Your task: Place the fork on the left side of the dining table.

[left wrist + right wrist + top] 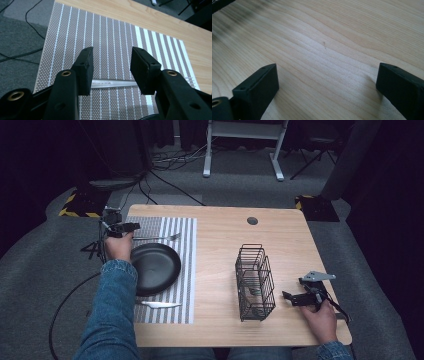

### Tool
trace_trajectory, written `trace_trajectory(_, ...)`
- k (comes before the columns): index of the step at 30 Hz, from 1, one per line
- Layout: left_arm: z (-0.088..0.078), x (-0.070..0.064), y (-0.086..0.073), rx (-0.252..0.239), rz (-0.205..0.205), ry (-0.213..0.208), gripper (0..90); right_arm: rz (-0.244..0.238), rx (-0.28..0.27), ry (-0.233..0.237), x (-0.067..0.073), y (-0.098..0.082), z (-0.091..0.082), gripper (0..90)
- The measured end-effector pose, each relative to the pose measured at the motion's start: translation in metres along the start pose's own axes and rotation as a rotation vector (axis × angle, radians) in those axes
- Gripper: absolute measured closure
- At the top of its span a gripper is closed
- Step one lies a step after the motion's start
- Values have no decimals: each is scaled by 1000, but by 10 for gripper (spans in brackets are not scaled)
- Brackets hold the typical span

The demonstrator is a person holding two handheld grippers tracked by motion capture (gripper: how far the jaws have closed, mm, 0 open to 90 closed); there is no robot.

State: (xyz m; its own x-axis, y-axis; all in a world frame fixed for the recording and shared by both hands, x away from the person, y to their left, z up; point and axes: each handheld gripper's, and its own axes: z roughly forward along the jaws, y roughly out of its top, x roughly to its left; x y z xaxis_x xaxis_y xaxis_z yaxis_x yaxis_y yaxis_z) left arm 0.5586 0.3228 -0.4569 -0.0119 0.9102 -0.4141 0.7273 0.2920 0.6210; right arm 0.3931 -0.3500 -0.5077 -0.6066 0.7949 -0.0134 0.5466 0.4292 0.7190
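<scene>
Your left gripper [111, 71] stands half open, pads clear of the slim silver metal fork [113, 83] lying crosswise between them on the grey striped woven placemat [105, 35]. Your right gripper [327, 87] gapes wide over bare wood.

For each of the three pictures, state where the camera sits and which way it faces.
High view: above the person's side, facing forward and down on the table; both forearms show.
Left gripper view: on the left gripper, facing down on a fork on the striped mat.
Right gripper view: on the right gripper, facing bare wood.
Shared: fork and mat, in the high and left gripper views.
</scene>
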Motion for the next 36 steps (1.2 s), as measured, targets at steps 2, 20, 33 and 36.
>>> trace_trajectory(2,-1,-1,1,-3,10,0,537,1,0,0,0,0,0,44)
trace_trajectory(20,-45,-22,5,-84,113,-40,514,-1,-1,1,0,0,0,49)
trace_trajectory(33,-97,-31,-4,-141,212,-70,508,-1,-2,1,0,0,0,51)
trace_trajectory(36,-109,-32,-8,-164,241,-66,504,0,-2,1,0,0,0,51)
